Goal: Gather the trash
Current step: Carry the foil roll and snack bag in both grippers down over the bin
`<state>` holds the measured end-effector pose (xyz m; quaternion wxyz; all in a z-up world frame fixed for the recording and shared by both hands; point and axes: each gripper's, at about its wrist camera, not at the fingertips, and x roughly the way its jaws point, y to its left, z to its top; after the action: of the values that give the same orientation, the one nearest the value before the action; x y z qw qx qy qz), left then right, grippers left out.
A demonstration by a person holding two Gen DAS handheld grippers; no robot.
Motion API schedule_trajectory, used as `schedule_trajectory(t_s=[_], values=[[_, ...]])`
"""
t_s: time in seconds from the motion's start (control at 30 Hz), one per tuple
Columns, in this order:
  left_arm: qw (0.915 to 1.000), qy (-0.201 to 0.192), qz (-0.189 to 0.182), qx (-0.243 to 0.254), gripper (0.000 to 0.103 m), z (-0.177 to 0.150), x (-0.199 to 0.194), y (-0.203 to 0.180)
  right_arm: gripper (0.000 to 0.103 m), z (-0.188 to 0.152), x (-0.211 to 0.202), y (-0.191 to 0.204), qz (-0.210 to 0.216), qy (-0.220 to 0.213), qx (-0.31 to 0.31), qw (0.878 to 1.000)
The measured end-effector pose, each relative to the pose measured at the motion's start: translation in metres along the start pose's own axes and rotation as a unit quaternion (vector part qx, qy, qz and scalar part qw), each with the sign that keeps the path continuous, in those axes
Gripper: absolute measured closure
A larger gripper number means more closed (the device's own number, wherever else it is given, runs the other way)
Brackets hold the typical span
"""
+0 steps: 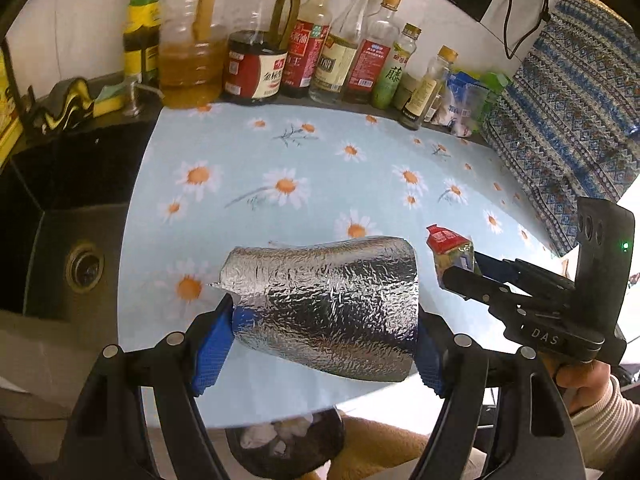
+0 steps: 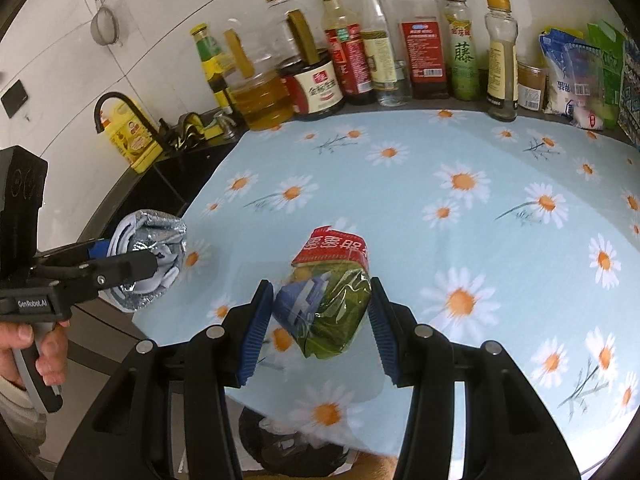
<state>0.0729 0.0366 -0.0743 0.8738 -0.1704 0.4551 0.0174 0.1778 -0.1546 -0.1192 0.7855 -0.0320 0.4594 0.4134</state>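
Apparently nearly done: the left tool (image 1: 324, 332) grips a silver foil wrapper (image 1: 324, 304), the right tool (image 2: 320, 320) a snack packet (image 2: 328, 304), both above the worktop (image 2: 460, 220); dropping them into the bin (image 1: 288, 444) below remains.

Both views are pretty bright and evenly lit, looks like indoor overhead light, colours slightly warm. Heavy fisheye bend: the row of bottles (image 2: 360, 52) curves along the top and the corners go black. The silver foil sheet (image 1: 328, 304) throws lots of tiny sparkly glare. The snack wrapper (image 2: 328, 300) has a bit of shine on its plastic and looks slightly smeared. Soft shadow under it on the flowered cloth (image 2: 460, 208). Far right edge of the left wrist view blows out to white. Bottle labels stay readable, so focus is decent
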Motion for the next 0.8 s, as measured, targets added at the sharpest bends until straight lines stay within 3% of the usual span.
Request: schedule_trajectory(t_s=[0.8], values=[[0.9986, 0.041, -0.032, -0.003, 0.029, -0.117, -0.035, 0.028, 0.054, -0.105, -0.008, 0.079, -0.004, 0.034, 0.011, 0.999]])
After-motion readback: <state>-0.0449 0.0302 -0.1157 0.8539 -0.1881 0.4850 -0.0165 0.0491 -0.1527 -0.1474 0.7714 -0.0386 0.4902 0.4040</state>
